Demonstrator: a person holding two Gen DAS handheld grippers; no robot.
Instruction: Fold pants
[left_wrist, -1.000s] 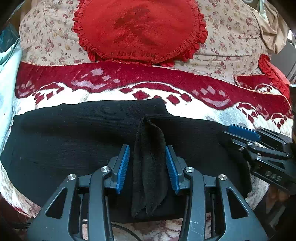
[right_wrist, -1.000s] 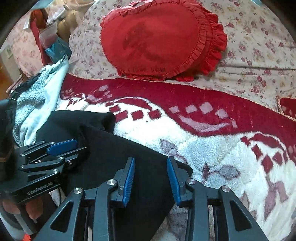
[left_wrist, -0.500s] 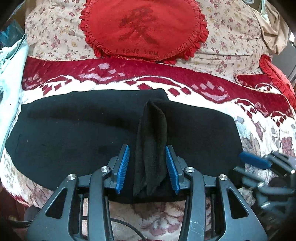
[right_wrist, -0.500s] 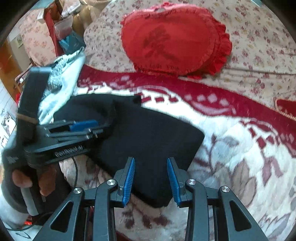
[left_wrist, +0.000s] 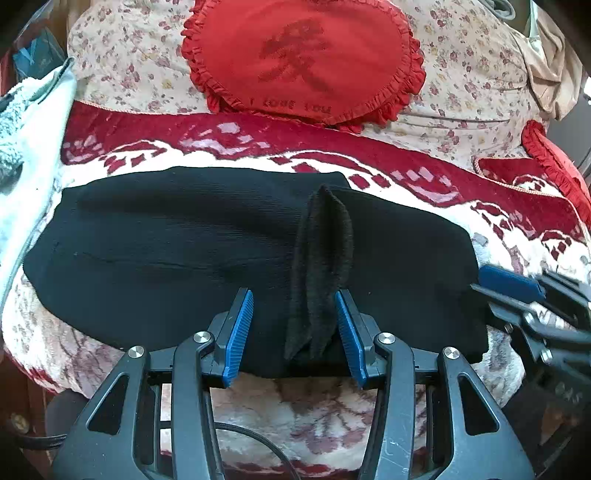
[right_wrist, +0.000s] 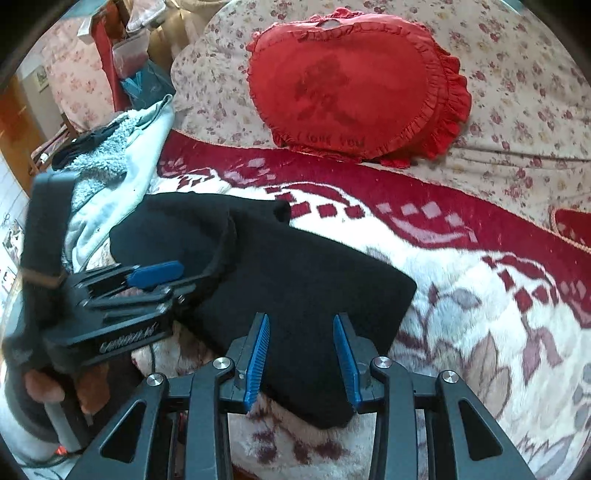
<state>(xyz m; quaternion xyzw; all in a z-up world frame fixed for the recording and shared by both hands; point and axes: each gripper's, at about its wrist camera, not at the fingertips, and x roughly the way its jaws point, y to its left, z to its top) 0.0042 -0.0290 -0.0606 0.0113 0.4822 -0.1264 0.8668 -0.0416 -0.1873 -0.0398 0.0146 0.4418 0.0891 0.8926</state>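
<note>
The left gripper (left_wrist: 293, 328) stands with its blue fingers (left_wrist: 239, 332) apart; its jaws have just been opening, and a raised fold of black cloth (left_wrist: 321, 266) stands between them, lying against the right-hand pad while the left-hand pad is clear of it, so nothing is clamped. The right gripper (right_wrist: 301, 360) is likewise released, its fingers (right_wrist: 256, 360) spread above the near corner of the black pants (right_wrist: 295, 288), which pass beneath and between them without being pinched.

The pants (left_wrist: 184, 258) lie folded into a wide dark band on the red-and-white blanket (left_wrist: 369, 417), just in front of both pairs of fingers. Beyond the pants, further up the bed, sits a red heart-shaped cushion (left_wrist: 303, 59) with a frilled edge, resting on a flowered coverlet (left_wrist: 461, 81). To the left of the pants lies a pale blue fleecy garment (right_wrist: 122, 162), touching their far end.

The left wrist view shows the whole length of the pants, the raised fold, and a second red cushion (left_wrist: 550, 162) far to the right of them. The right wrist view shows instead the left gripper (right_wrist: 155, 275) from the side, the person's hand (right_wrist: 59, 384) around its handle, and clutter (right_wrist: 129, 55) beyond the fleecy garment.
</note>
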